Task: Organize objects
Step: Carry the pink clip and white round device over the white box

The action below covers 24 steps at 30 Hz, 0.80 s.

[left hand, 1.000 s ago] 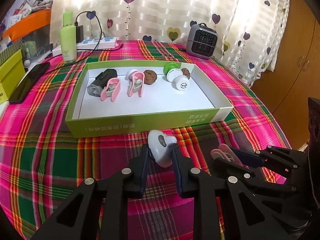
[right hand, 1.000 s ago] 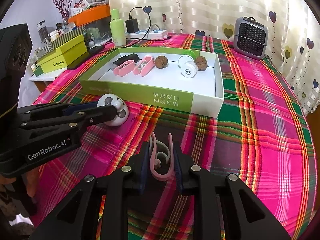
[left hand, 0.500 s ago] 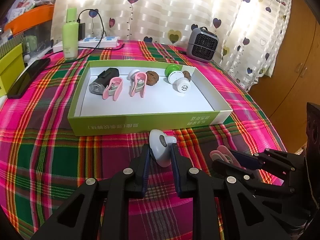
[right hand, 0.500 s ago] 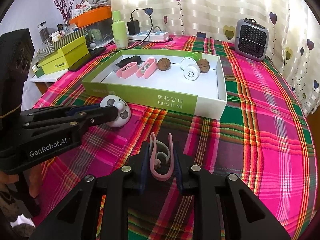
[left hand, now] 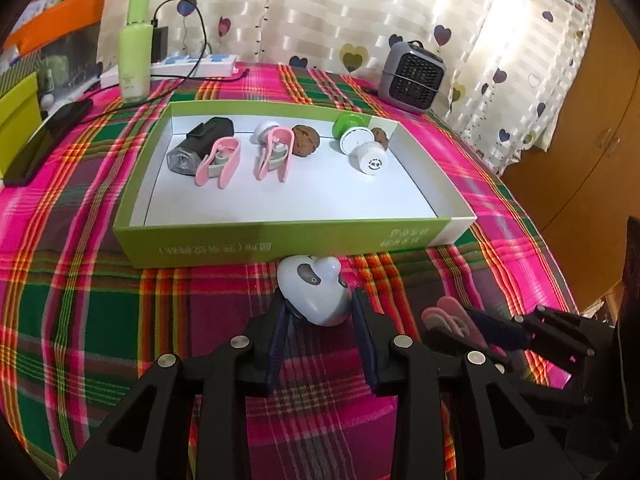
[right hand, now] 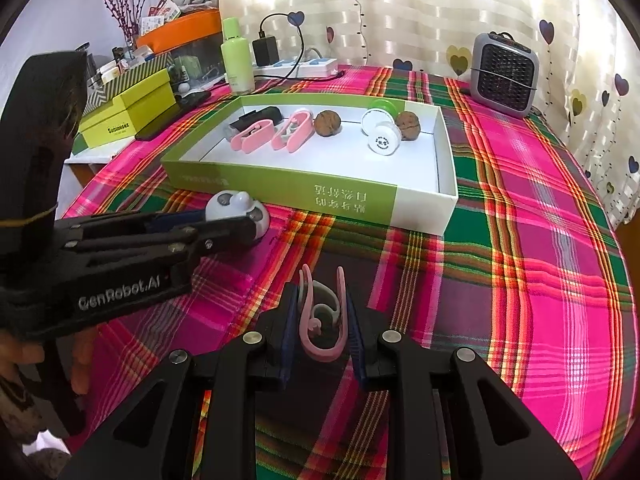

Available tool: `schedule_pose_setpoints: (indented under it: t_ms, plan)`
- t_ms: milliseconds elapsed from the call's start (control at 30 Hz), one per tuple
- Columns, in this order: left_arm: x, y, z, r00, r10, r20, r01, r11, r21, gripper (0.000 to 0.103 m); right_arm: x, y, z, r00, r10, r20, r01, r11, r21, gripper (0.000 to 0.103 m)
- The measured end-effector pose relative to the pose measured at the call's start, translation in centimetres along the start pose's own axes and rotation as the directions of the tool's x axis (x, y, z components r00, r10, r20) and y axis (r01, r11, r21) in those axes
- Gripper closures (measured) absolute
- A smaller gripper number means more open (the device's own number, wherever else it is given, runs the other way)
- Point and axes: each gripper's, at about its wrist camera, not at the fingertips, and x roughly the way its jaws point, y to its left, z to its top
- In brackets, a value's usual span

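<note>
Beside the green box, both grippers sit low on the plaid cloth
Left gripper has just been opening, white gadget loose between its jaws; right gripper is clamped on the pink clip, so lift that clear over the wall.

The green box stands at twelve o'clock of both grippers, its near wall a low barrier. Inside, the near half of its white floor lies bare; clips, walnuts and caps crowd the far half. From one to four o'clock the plaid cloth lies open as far as the heater.
</note>
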Motion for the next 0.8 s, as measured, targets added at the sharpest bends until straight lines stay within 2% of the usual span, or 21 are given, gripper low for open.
schedule_pose_setpoints:
  t_ms: [400,567,800]
  plan:
    - [0.68,0.71,1.05,1.000,-0.020,0.002,0.020,0.996,-0.088,0.070,0.31,-0.10,0.08,1.000,0.012,-0.010,-0.012,1.000,0.007,0.079]
    - [0.56,0.31,0.97,1.000,-0.003,0.012,0.003,0.998,-0.056,0.074,0.39,0.08,0.18,1.000,0.015,-0.009,-0.015,1.000,0.001,0.079]
    - [0.15,0.19,0.92,1.000,0.014,0.022,-0.014,0.999,-0.033,0.074,0.17,0.00,0.41,1.000,0.015,0.005,-0.015,1.000,0.005,0.079]
